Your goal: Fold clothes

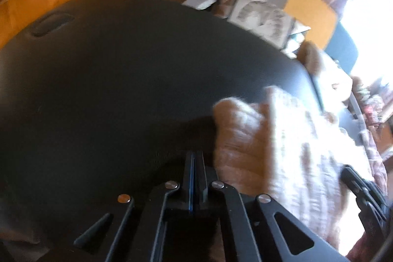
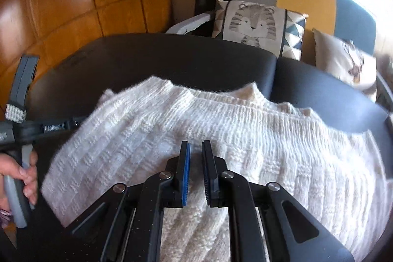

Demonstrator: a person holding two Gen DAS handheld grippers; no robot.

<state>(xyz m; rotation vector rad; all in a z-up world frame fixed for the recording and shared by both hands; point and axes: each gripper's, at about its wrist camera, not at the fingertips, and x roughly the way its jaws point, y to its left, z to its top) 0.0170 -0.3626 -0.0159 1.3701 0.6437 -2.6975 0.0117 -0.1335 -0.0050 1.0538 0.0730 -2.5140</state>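
Cream chunky-knit sweater (image 2: 196, 129) lay spread on dark padded table (image 2: 172, 55), beneath and ahead of right gripper (image 2: 196, 151); fingers slightly parted, holding nothing, probably poised to pinch fold. Left gripper (image 1: 196, 158) pressed closed, empty, sweater just right of fingertips.

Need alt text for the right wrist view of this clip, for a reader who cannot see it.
A white knit sweater lies spread on a black table, with the right gripper slightly open just above it. The left gripper, hand-held, is at the left edge; a tiger cushion sits on a chair behind.
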